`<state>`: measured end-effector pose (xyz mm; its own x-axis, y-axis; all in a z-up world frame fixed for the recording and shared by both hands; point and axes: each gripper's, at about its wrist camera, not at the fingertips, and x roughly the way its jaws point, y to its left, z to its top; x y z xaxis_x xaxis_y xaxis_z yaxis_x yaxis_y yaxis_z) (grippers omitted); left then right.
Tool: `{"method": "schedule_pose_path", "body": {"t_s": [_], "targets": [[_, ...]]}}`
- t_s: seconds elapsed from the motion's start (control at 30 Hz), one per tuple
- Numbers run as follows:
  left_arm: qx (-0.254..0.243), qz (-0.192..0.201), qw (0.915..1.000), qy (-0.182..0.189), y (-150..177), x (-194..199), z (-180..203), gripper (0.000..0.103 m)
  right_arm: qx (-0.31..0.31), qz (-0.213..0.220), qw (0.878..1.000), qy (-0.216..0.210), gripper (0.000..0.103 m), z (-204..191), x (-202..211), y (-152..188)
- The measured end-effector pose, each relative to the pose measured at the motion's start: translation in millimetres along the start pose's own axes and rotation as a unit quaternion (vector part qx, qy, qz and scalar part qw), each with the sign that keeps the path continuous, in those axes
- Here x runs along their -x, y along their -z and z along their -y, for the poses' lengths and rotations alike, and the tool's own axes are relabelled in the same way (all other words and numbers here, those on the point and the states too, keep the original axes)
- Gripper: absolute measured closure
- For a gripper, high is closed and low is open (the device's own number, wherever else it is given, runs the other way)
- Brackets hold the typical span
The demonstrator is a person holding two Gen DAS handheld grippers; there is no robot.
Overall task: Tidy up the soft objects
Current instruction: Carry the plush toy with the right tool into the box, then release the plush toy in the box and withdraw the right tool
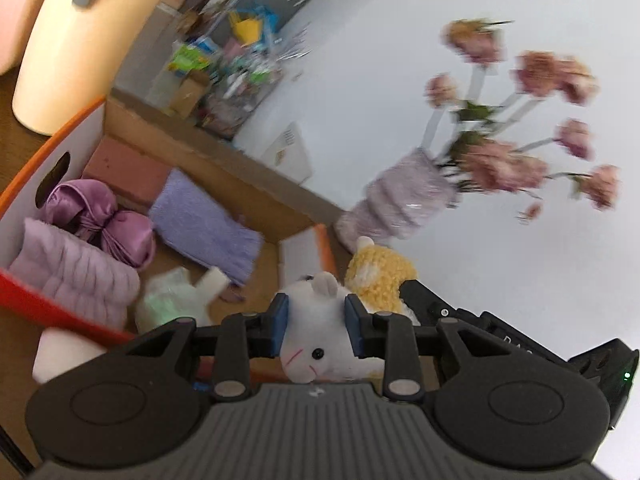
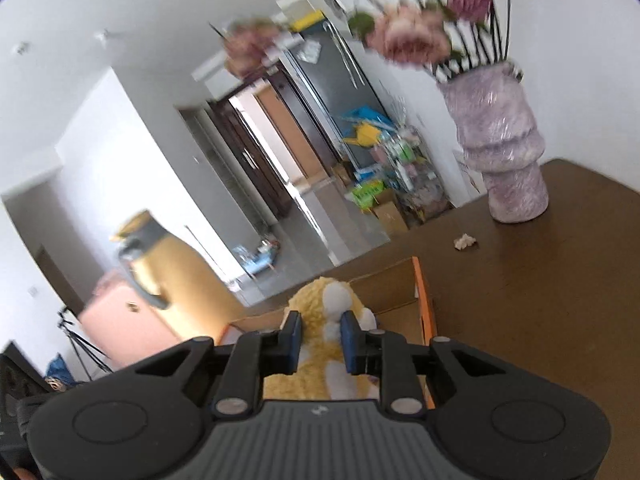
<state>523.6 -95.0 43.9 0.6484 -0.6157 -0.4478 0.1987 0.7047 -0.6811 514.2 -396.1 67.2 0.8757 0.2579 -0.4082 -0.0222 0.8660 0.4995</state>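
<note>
A: How far along does the sorting look?

B: Well along, by the look of it. The box (image 1: 108, 128) on the table (image 2: 540, 280) already holds a purple towel (image 1: 200, 224), a folded lilac cloth (image 1: 76, 272), a satin pouch (image 1: 100, 216), a pink block (image 1: 124, 172) and a pale green toy (image 1: 172, 300). What seems left is the plush (image 1: 320, 332), which hangs at the box's near corner, above its rim, and a small crumpled scrap (image 2: 465, 241) lying on the table well away from the box, nearer the vase (image 2: 500, 148).

A: Who has the plush?

B: Both tongs. The left gripper (image 1: 317, 326) is closed partway on its white head, pads pressing into each cheek. The right gripper (image 2: 321, 342) pinches the yellow body, jaws narrowly apart with fleece bulging between them.

A: And the plush itself?

B: Small, soft and two-toned: a smooth white face with a black bead eye, pink stitched mouth and a rounded ear, and a curly yellow fleece body with white patches. It squashes visibly under the pads, so it likely sags once one side lets go.
</note>
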Motion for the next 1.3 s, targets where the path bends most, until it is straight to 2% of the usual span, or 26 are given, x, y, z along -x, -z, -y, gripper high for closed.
{"method": "schedule_pose_path", "body": {"t_s": [0.1, 0.13, 0.17, 0.23, 0.27, 0.4, 0.47, 0.57, 0.7, 0.73, 0.8, 0.83, 0.87, 0.9, 0.93, 1.0, 1.07, 1.13, 1.2, 1.3], "targets": [[0.011, -0.017, 0.9995, -0.025, -13, -33, -19, 0.076, 0.0, -0.028, 0.999, 0.019, 0.089, 9, -39, 1], [0.012, -0.024, 0.9991, -0.033, -14, -43, -25, 0.081, 0.002, -0.036, 0.999, 0.025, 0.092, 12, -48, 6], [0.01, -0.032, 0.9986, -0.041, -14, -50, -30, 0.09, 0.004, -0.047, 0.999, 0.024, 0.101, 14, -56, 10], [0.008, -0.052, 0.9979, -0.039, -10, -65, -40, 0.09, 0.008, -0.071, 0.997, 0.02, 0.101, 16, -67, 24], [0.003, -0.062, 0.9974, -0.037, -7, -71, -43, 0.09, 0.026, -0.074, 0.996, 0.039, 0.101, 13, -71, 31], [-0.032, -0.072, 0.9935, -0.083, 3, -87, -41, 0.088, 0.061, -0.084, 0.992, 0.077, 0.1, 8, -76, 51], [-0.037, -0.068, 0.9937, -0.081, 3, -83, -41, 0.087, 0.07, -0.083, 0.991, 0.082, 0.099, 5, -69, 53], [-0.055, -0.055, 0.9936, -0.082, -1, -64, -35, 0.08, 0.079, -0.068, 0.991, 0.083, 0.096, -3, -47, 43], [-0.106, -0.017, 0.9887, -0.104, -11, -17, -16, 0.071, 0.113, -0.04, 0.99, 0.078, 0.092, -24, -5, 29], [-0.123, -0.005, 0.9859, -0.114, -12, -3, -10, 0.068, 0.125, -0.033, 0.988, 0.08, 0.089, -30, 7, 27], [-0.159, 0.019, 0.9776, -0.137, -13, 25, -2, 0.051, 0.148, -0.018, 0.986, 0.08, 0.082, -42, 32, 27], [-0.178, 0.036, 0.9716, -0.151, -10, 40, 1, 0.047, 0.158, -0.011, 0.984, 0.077, 0.072, -47, 44, 28], [-0.2, 0.056, 0.9638, -0.167, -4, 57, 5, 0.036, 0.172, 0.001, 0.982, 0.076, 0.065, -53, 58, 31], [-0.222, 0.079, 0.9543, -0.184, 4, 76, 8, 0.025, 0.185, 0.014, 0.98, 0.075, 0.049, -57, 72, 36], [-0.236, 0.097, 0.947, -0.195, 11, 89, 10, 0.02, 0.199, 0.031, 0.977, 0.074, 0.037, -61, 85, 42], [-0.265, 0.143, 0.9296, -0.212, 33, 119, 11, 0.011, 0.225, 0.064, 0.969, 0.074, 0.023, -69, 109, 57], [-0.285, 0.192, 0.9128, -0.221, 57, 144, 11, 0.009, 0.249, 0.096, 0.961, 0.074, 0.018, -77, 129, 76], [-0.301, 0.217, 0.9005, -0.227, 78, 163, 10, 0.009, 0.257, 0.111, 0.957, 0.072, 0.018, -83, 142, 89], [-0.305, 0.219, 0.8984, -0.227, 90, 175, 11, 0.009, 0.255, 0.116, 0.958, 0.064, 0.018, -90, 153, 98], [-0.297, 0.22, 0.9013, -0.226, 101, 189, 12, 0.008, 0.247, 0.124, 0.959, 0.061, 0.018, -98, 167, 106]]}}
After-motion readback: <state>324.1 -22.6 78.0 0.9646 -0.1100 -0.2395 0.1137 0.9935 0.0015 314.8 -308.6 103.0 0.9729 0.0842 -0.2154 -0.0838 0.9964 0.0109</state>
